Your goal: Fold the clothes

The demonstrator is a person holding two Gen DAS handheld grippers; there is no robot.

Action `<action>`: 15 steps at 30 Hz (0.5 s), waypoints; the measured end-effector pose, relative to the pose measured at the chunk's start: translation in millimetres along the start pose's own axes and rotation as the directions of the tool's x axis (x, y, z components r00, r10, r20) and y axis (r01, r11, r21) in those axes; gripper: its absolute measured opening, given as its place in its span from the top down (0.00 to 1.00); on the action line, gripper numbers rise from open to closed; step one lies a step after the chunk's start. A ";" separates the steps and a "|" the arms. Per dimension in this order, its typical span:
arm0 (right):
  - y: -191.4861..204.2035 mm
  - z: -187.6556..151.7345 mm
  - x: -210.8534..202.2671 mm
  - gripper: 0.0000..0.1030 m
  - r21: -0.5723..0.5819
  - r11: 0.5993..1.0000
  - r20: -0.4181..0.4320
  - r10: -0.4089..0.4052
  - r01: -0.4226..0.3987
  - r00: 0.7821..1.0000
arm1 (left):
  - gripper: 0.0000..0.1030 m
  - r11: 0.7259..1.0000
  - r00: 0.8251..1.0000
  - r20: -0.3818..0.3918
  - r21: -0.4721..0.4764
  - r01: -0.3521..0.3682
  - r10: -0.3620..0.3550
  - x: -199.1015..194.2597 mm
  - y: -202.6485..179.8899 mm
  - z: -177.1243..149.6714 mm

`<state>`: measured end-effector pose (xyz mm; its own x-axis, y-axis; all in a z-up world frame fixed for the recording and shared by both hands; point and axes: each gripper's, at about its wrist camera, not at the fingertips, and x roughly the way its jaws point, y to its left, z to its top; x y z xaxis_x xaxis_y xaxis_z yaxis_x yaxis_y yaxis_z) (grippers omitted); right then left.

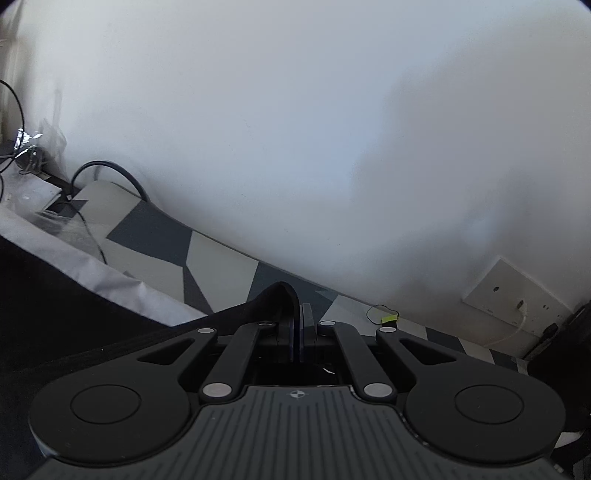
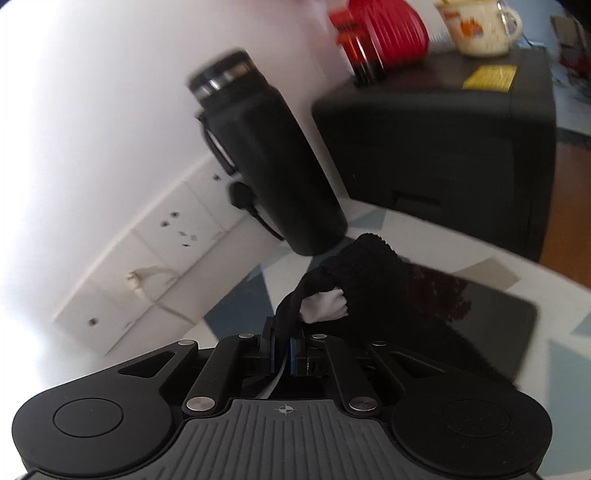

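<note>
A black garment (image 1: 255,306) is pinched in my left gripper (image 1: 301,314), whose fingers are shut on a fold that loops up over the tips; the dark cloth trails off to the lower left (image 1: 55,295). In the right wrist view my right gripper (image 2: 282,332) is shut on another part of the black garment (image 2: 369,273), a knit edge with a drawstring and a white label (image 2: 325,306) bunched just past the fingertips. Both grippers are held close above a table with a grey, white and blue geometric cover (image 1: 207,258).
A white wall (image 1: 295,129) with socket plates (image 1: 513,295) stands close ahead. A black bottle (image 2: 266,158) leans just beyond the right gripper. A black box (image 2: 443,140) carries a red object (image 2: 391,29) and a mug (image 2: 480,26). Cables (image 1: 110,173) lie at far left.
</note>
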<state>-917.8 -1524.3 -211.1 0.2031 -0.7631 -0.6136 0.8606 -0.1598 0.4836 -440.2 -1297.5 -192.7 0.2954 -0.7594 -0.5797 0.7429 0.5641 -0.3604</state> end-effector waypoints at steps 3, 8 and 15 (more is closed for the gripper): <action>10.6 -6.7 29.9 0.94 -0.029 0.998 -0.002 -0.053 0.052 0.999 | 0.97 1.000 0.998 -0.053 0.005 -0.017 0.018 40.9 -1.1 1.6; 25.3 -22.3 55.2 0.84 -0.138 0.986 0.010 -0.097 0.097 0.995 | 0.94 0.997 0.989 -0.128 0.055 -0.062 0.068 80.2 -1.8 -10.2; 35.3 -23.7 29.2 0.08 -0.117 0.991 0.079 -0.054 0.063 0.995 | 0.64 0.971 0.975 -0.202 0.236 -0.047 0.096 86.0 -20.9 0.2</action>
<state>-870.4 -1537.4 -226.8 0.1194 -0.8002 -0.5877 0.9202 -0.1331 0.3681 -430.2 -1374.7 -234.9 0.2384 -0.6205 -0.7471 0.8489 0.5068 -0.1501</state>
